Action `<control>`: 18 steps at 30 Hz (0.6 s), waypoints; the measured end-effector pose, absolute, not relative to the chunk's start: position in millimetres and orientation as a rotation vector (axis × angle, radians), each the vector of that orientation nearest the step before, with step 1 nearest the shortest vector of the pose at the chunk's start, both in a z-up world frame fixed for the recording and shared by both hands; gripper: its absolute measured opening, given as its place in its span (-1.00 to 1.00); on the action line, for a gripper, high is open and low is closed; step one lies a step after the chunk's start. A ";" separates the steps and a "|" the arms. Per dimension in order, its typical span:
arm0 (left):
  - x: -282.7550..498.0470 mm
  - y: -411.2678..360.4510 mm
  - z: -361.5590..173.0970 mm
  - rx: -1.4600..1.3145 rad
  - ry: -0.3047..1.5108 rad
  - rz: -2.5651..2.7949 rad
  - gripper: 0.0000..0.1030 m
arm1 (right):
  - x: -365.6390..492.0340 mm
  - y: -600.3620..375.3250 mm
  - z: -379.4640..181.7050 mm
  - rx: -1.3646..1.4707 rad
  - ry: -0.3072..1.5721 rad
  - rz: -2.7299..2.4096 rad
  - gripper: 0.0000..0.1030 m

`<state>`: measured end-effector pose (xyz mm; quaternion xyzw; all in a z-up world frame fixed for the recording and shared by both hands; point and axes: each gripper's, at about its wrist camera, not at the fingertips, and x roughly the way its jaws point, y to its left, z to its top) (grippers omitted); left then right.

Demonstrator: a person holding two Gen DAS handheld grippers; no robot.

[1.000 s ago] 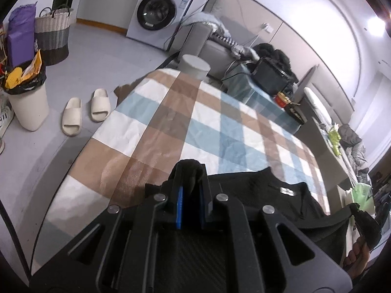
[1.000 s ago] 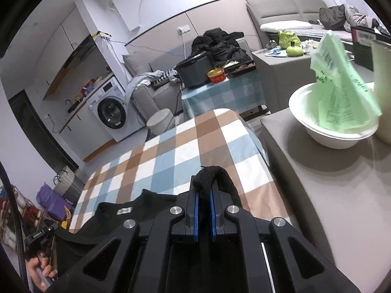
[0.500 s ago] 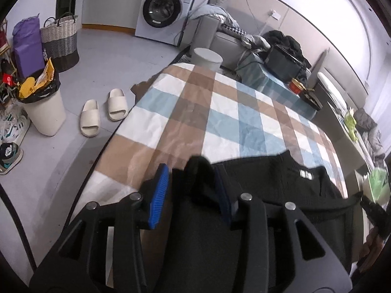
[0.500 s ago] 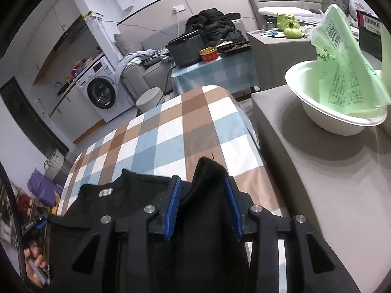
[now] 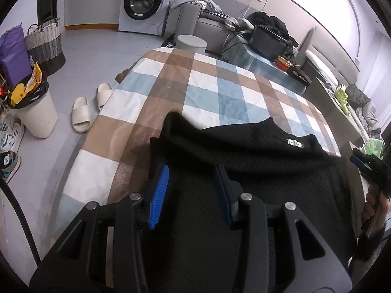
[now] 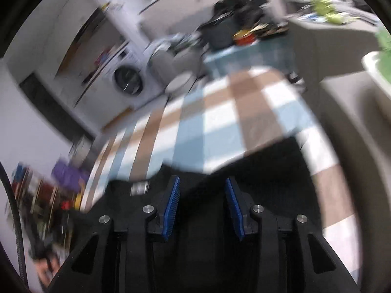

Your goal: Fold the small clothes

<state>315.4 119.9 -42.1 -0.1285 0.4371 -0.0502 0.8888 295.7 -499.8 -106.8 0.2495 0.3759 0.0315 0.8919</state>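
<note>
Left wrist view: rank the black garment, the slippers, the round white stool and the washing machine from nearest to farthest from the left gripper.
1. black garment, lying between the open fingers of the left gripper.
2. slippers, on the floor, left.
3. round white stool, past the table's far end.
4. washing machine, against the back wall.

Counted on the table [image 5: 171,83], which carries one checked cloth [image 5: 220,97]: one black garment [image 5: 244,146] bearing one white label [image 5: 295,142]. Tools number two, the left tool [image 5: 191,190] and the right tool [image 6: 201,202], each with two blue-padded fingers standing apart. On the floor [image 5: 97,56]: two slippers [image 5: 81,114], one white bin [image 5: 36,114], one woven basket [image 5: 46,46], one round stool [image 5: 191,45]; against the wall, one washing machine [image 5: 144,2].
</note>
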 end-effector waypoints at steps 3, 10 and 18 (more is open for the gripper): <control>310.4 121.7 -42.2 -0.262 0.905 -0.104 -0.31 | 283.2 -495.6 -102.0 0.461 0.796 0.076 -0.17; 283.7 126.5 -48.7 -0.241 0.932 -0.095 -0.31 | 231.3 -493.2 -106.3 0.311 0.878 0.059 -0.01; 220.6 142.6 -49.5 -0.219 0.918 -0.062 -0.30 | 145.0 -507.4 -115.8 0.267 0.909 0.069 0.12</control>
